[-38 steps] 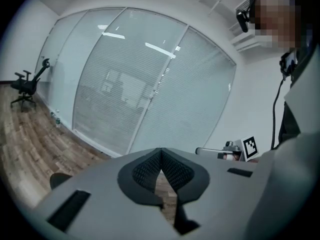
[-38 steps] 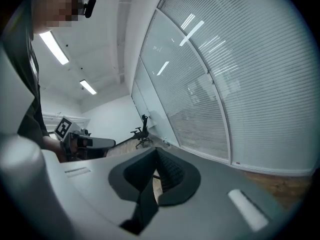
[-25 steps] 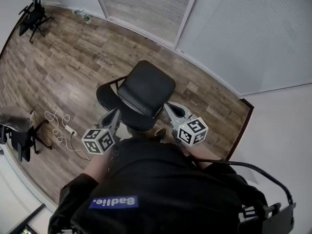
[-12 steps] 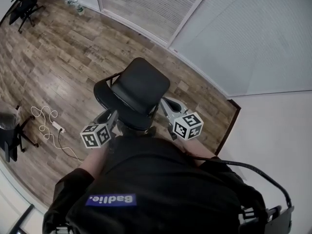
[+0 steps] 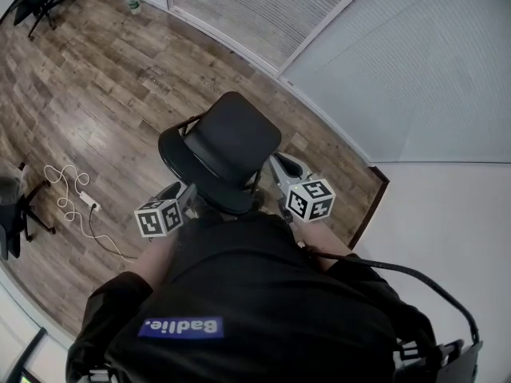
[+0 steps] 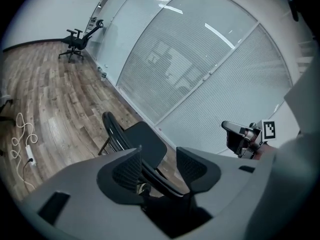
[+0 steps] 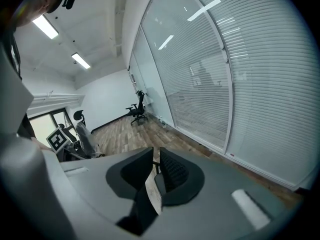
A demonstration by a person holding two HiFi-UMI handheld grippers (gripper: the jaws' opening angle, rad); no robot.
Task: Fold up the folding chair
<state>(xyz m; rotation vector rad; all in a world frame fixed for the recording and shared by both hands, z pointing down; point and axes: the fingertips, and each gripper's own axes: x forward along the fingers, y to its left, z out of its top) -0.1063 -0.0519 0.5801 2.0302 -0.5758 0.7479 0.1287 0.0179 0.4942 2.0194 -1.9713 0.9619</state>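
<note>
Opening is the news here. The left gripper (image 6: 159, 158) has just been spreading its jaws and now stands wide, straddling the curved black rim (image 6: 112, 130) of the backrest of the folding chair (image 5: 223, 158). The rim runs through the gap, and the pads are clear of it on both sides. The right gripper (image 7: 155, 160) has just been opening too, but only to a narrow slit; floor shows through it and nothing sits caught there. In the head view it hovers by the right edge of the seat pad (image 6: 146, 141). Against the picture of a second ago the chair keeps the same pose, while the left gripper has settled lower against the near-left of the backrest. I take this as the reach before the first hold: the rim is lined up for a pinch, and the fold itself is not yet begun.

The chair stands on the wooden floor (image 5: 96, 94) just ahead of the person, between the two grippers, with the glass wall (image 5: 263, 22) beyond it on the far side. The seat pad looks flat, broad face up, so the chair reads as unfolded. The backrest wraps the pad's near-left side as an arc, so the chair faces far and right, toward the glass wall. Its back-to-front line runs from near left to far right, and the frame stands upright on its legs (image 6: 103, 146). Folding will likely mean swinging the pad up toward the backrest along that line.
</note>
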